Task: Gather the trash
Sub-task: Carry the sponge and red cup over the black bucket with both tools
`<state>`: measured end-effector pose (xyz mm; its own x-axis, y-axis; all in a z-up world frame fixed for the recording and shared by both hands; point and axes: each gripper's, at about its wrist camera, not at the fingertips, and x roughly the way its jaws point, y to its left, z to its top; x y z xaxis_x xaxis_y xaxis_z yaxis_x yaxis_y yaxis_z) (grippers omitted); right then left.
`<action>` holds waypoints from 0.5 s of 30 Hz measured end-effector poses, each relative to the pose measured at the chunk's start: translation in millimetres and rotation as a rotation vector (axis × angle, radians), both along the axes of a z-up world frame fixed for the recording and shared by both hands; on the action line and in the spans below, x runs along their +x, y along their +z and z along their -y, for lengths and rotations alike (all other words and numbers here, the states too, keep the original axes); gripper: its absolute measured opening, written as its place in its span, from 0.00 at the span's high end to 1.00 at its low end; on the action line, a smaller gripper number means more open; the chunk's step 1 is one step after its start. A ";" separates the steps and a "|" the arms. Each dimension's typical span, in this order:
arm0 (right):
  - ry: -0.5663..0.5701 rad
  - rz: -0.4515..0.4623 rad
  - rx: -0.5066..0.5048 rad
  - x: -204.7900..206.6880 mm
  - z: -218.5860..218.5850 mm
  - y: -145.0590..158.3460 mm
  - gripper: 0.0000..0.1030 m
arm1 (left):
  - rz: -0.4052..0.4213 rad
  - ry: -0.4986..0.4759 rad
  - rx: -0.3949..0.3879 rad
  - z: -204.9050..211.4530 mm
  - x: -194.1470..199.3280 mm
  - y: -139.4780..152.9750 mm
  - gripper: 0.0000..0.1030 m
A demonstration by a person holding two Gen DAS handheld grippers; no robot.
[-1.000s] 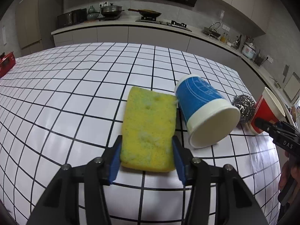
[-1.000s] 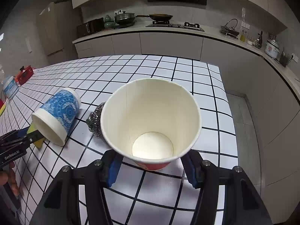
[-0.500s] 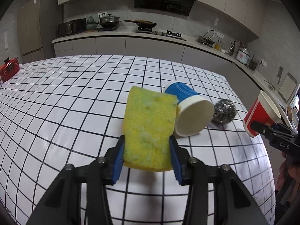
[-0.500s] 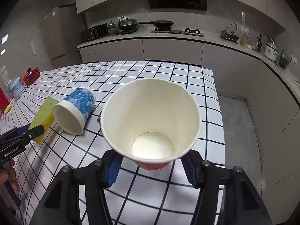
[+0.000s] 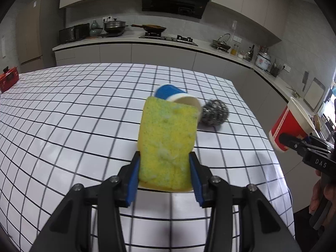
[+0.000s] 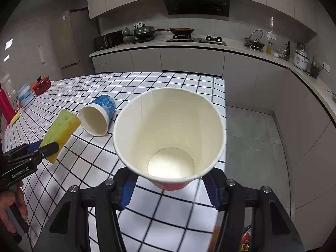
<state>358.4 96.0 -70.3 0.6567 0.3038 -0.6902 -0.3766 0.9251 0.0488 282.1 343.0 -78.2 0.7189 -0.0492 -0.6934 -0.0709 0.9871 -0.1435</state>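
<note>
So right now my left tool (image 5: 163, 173) is clamped on the yellow sponge (image 5: 167, 145), blue pads pressed into both sides of its near end, and the sponge is lifted off the checkered tabletop (image 5: 73, 115), sticking out forward. My right tool (image 6: 170, 185) is squeezing the base of a red paper cup (image 6: 170, 134), mouth tipped toward the camera so I'm looking straight down into the white inside. It hangs above the tabletop's right edge. Still on the tabletop: a blue paper cup (image 6: 98, 115) lying on its side, open end facing me, with a steel wool scrubber (image 5: 215, 113) just beside it. From the left view the sponge covers part of that blue cup.
</note>
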 end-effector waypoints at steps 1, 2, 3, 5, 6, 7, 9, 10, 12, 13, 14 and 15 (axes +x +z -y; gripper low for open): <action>-0.006 0.003 0.000 -2.9 6.5 1.3 0.42 | 0.001 -0.012 -0.002 5.9 -0.2 0.3 0.57; -0.011 0.005 0.000 -4.7 11.4 2.6 0.42 | 0.001 -0.022 -0.002 12.1 0.3 0.7 0.57; -0.020 0.007 0.000 -8.0 18.3 3.7 0.42 | 0.003 -0.035 -0.003 19.6 1.3 1.1 0.57; -0.036 0.008 0.000 -14.1 32.3 5.2 0.42 | 0.001 -0.059 -0.005 33.2 3.9 0.7 0.57; -0.046 0.010 -0.001 -17.0 40.1 6.3 0.42 | 0.003 -0.076 -0.006 44.4 4.1 0.0 0.57; -0.059 0.011 -0.004 -20.9 50.4 6.9 0.42 | 0.003 -0.090 -0.007 52.5 5.3 0.0 0.57; -0.085 0.010 -0.007 -26.3 68.2 7.8 0.42 | 0.002 -0.124 -0.010 69.2 6.7 0.8 0.58; -0.100 0.010 -0.009 -29.0 78.8 8.1 0.42 | 0.004 -0.139 -0.010 77.5 7.5 1.3 0.58; -0.128 0.009 -0.008 -33.5 99.4 8.8 0.42 | 0.005 -0.168 -0.011 94.6 7.6 1.5 0.58; -0.144 0.010 -0.008 -36.7 110.8 9.2 0.42 | 0.005 -0.184 -0.012 104.5 8.3 1.8 0.58; -0.158 0.009 -0.008 -39.8 122.1 9.2 0.42 | 0.006 -0.198 -0.013 113.0 8.3 2.3 0.58; -0.168 0.009 -0.007 -42.2 130.2 10.0 0.42 | 0.006 -0.209 -0.014 119.1 7.4 2.5 0.58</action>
<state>316.3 -34.1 -60.3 0.7042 0.1839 -0.6858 -0.2169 0.9754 0.0389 289.5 223.9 -75.7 0.6960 -0.2069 -0.6876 0.1359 0.9782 -0.1568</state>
